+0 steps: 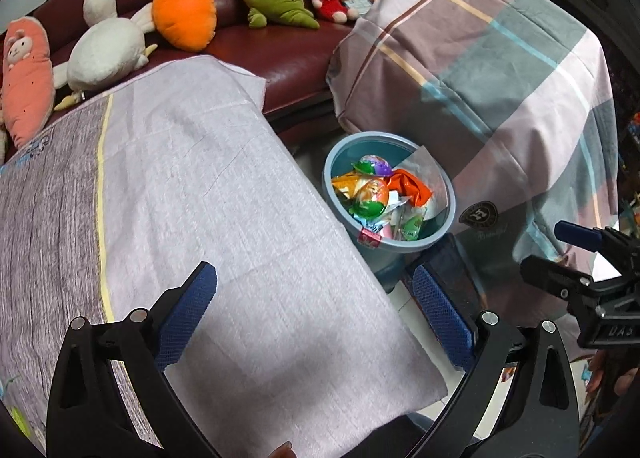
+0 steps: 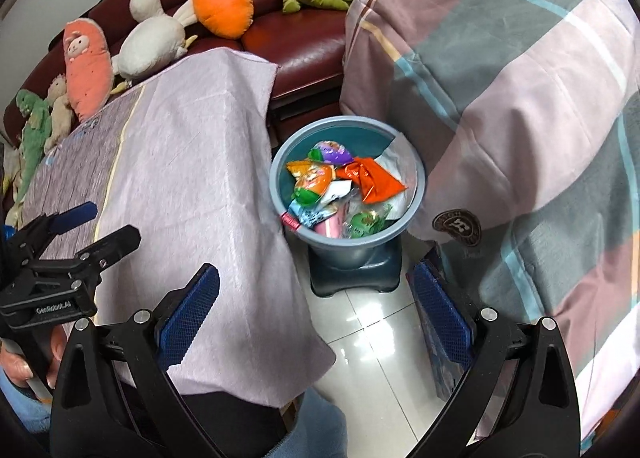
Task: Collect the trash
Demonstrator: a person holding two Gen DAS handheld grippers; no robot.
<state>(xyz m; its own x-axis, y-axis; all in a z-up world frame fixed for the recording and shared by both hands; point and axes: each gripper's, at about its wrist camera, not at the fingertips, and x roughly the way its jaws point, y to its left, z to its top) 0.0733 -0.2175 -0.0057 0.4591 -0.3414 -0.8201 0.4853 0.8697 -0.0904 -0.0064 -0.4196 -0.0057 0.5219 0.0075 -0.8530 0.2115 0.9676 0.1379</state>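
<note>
Wrappers fill the blue bin on the floor between the cloth-covered counter and a plaid-draped surface. Left gripper and right gripper fingers spread wide, empty, bin at twelve o'clock.

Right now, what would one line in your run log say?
left gripper: open, empty | right gripper: open, empty | bin: full of wrappers | table cloth: no trash seen

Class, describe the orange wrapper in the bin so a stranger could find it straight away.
Find the round blue bin on the tiled floor between the two cloth-covered tables. Among the colourful packets inside, the orange wrapper lies toward the right side, on white paper. It alone is plain bright orange, crumpled and pinched in like a bow.
</note>
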